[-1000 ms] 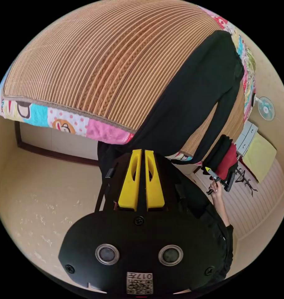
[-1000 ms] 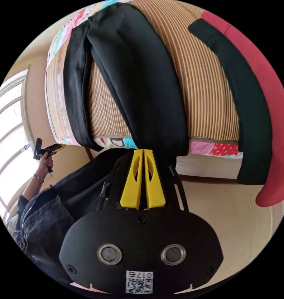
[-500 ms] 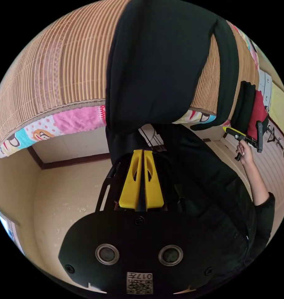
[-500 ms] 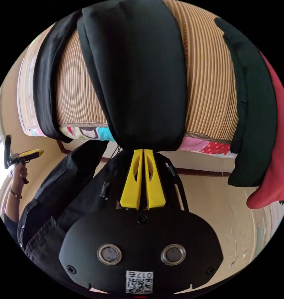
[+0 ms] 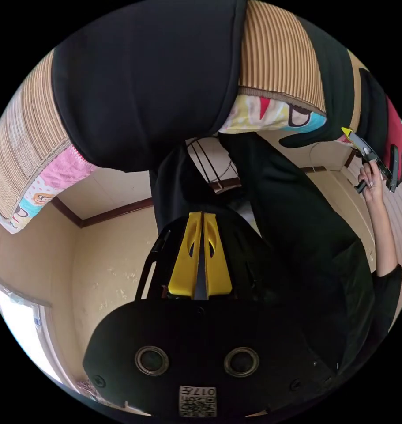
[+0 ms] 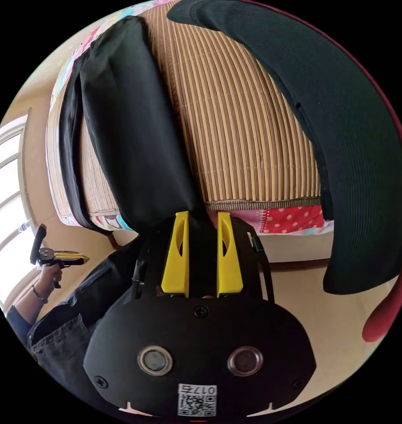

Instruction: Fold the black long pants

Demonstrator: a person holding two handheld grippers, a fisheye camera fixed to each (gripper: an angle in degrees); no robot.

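Black long pants (image 6: 134, 132) lying on a striped bamboo mat (image 6: 245, 128) atop the bed, 1 end draped over the mattress edge. Left gripper (image 5: 200, 258) with its 2 yellow jaws pressed together, black cloth just past the tips; grip on it impossible to tell. Right gripper (image 6: 202, 258) with jaws parted, black fabric between them, unclamped. Folded black garment (image 6: 342, 123) lying over a red one (image 6: 386, 309) beside.
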